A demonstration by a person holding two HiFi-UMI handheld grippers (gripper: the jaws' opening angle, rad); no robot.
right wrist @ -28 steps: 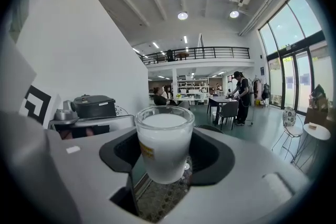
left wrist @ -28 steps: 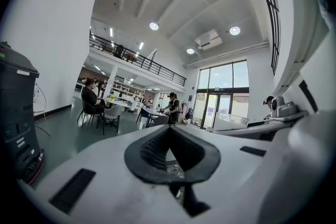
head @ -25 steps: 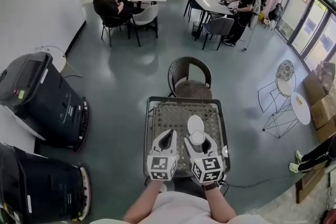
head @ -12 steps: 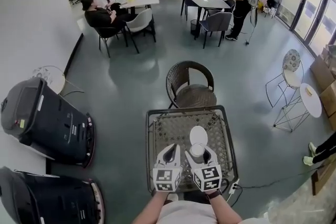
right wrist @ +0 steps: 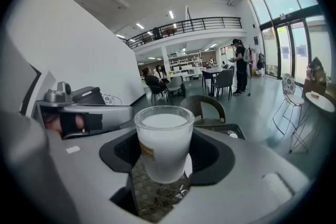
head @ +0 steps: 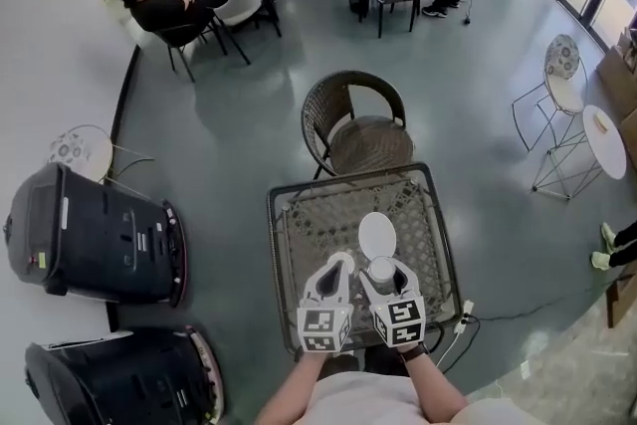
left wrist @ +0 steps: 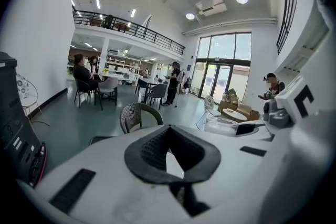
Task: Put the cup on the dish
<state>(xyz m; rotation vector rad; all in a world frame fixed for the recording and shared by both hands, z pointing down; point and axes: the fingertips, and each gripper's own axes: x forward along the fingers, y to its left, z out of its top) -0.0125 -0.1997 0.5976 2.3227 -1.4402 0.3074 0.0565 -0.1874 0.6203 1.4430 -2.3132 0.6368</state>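
A white oval dish [head: 377, 236] lies on the woven-top table [head: 299, 214]. Just on its near side, a frosted white cup [head: 380, 269] stands upright between the jaws of my right gripper [head: 383, 276]. In the right gripper view both dark pads press the sides of the cup [right wrist: 164, 141], and its base hangs a little above the weave; my right gripper [right wrist: 165, 157] is shut on it. My left gripper [head: 339, 262] sits close beside it on the left, its tips drawn together and nothing held. In the left gripper view a bit of the dish [left wrist: 169, 164] shows through that gripper's [left wrist: 170, 131] curved pads.
A wicker chair [head: 355, 129] stands at the table's far side. Two large black machines [head: 95, 234] [head: 119, 383] stand to the left. A white cable [head: 460, 321] hangs at the table's right corner. People sit at tables far back.
The head view has tilted further down, so the room slid upward. Both grippers and the cup keep about the same place next to the dish.
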